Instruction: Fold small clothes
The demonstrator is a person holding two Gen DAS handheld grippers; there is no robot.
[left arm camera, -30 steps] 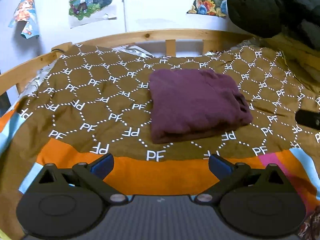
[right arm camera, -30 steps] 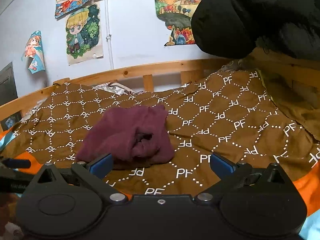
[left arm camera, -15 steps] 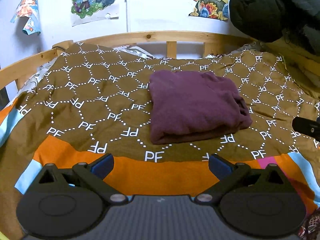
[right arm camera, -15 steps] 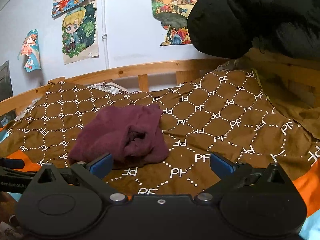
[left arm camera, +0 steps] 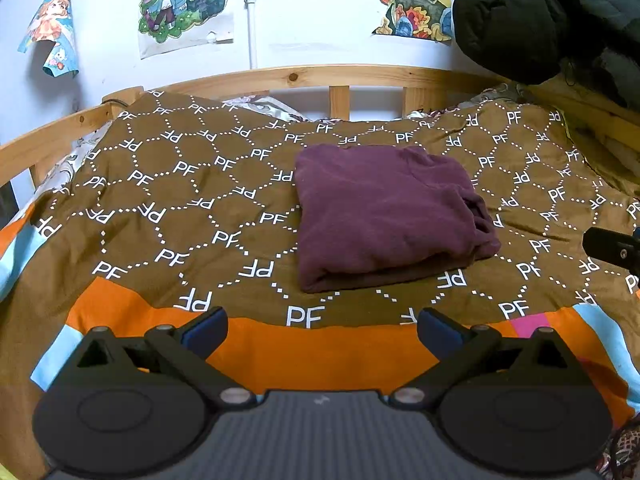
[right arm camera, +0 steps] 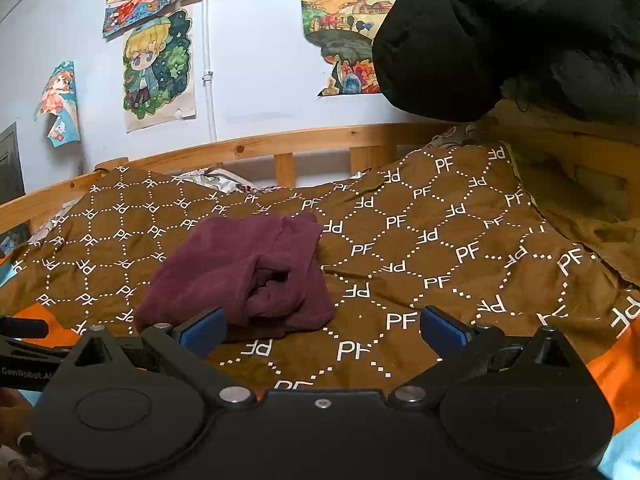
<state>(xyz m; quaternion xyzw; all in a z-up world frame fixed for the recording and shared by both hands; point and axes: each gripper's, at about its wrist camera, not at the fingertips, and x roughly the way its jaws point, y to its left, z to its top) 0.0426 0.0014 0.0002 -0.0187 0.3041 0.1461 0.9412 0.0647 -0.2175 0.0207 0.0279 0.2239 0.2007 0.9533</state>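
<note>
Lying folded on a brown quilted bedspread (left arm camera: 168, 208) printed with white "PF" letters and dotted hexagons, the dark maroon knit garment (left arm camera: 384, 212) serves as landmark. Beyond the garment: curved pale wooden bed rail (left arm camera: 304, 78), then a white wall with cartoon posters (left arm camera: 184, 0). Up and right of the garment: bulky black padded jacket (left arm camera: 532, 12), hanging over the rail. Nearer the camera than the garment: an orange band of the bedspread (left arm camera: 320, 352). Nothing lies between either gripper and the garment.

Garment: folded into a rough rectangle, top face smooth, folded edge toward the left-wrist camera. In the right-wrist view its right end (right arm camera: 272, 280) is bunched, with loose layers gaping open.

Left gripper (left arm camera: 322, 326): blue-padded fingers (left arm camera: 204, 330) spread wide, empty, held short of the garment over the orange band. Right gripper (right arm camera: 322, 330): fingers likewise wide apart, empty; its left pad (right arm camera: 202, 330) overlaps the garment's near edge in view, contact cannot be told.
</note>
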